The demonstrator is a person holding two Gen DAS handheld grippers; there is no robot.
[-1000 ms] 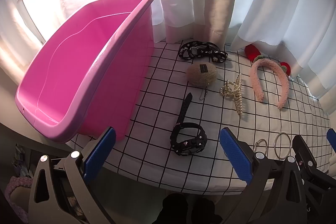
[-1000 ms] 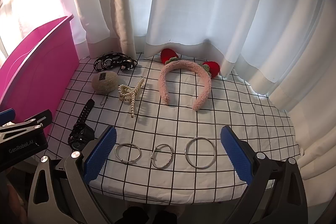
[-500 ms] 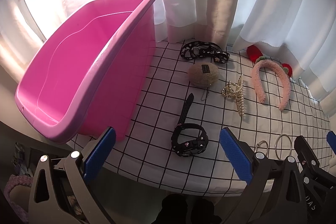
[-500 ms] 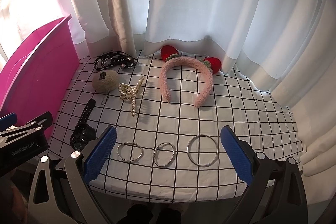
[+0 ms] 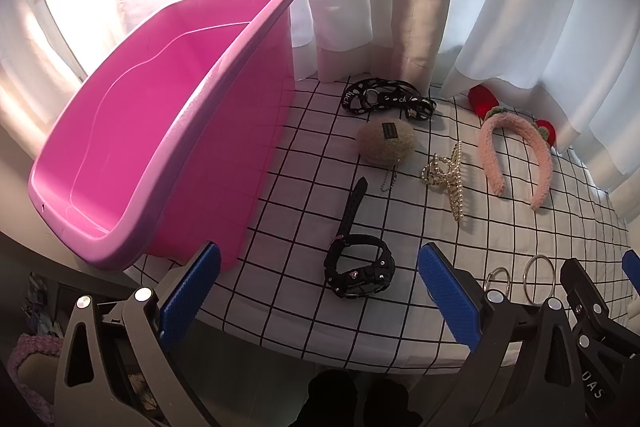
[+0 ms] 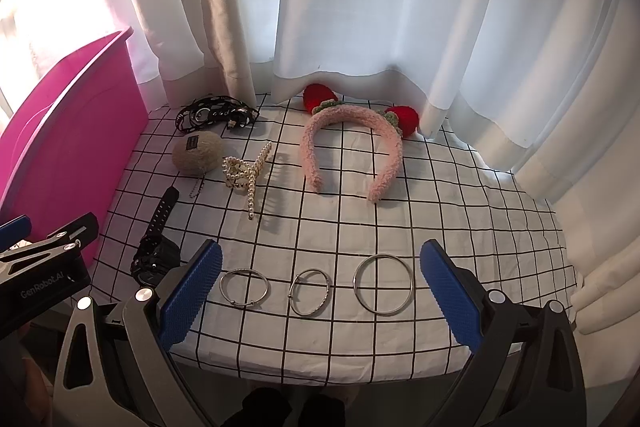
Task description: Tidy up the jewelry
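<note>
My left gripper (image 5: 318, 291) is spread wide and holds nothing, low at the near edge of the table (image 6: 500, 211). At the far left stands the pink bin (image 5: 132, 155), empty as far as I can see inside it; it looks like light, stiff plastic and is surely where the pieces must go. Just right of it lies the black watch (image 5: 360, 267), between my left fingers in that view. Its strap is soft but the case is hard, so I would take it across the case. Behind it sit the beige pom-pom (image 5: 386, 145), soft and very light, and the black lanyard (image 5: 384, 101), limp, best pinched in a bunch. The pearl clip (image 6: 246, 173) is stiff and probably fragile, so it needs a gentle hold on its spine. The pink headband (image 6: 352, 151) is padded and springy, easy to grip on one arm. Nearest to my right gripper (image 6: 320, 287), also wide and empty, lie three metal bangles (image 6: 310, 291), thin, flat on the cloth and slippery; I think I must catch a rim edge-on. Compared with one second ago both cameras have moved a little back and up, so the table sits slightly lower in view; nothing on it has moved.
</note>
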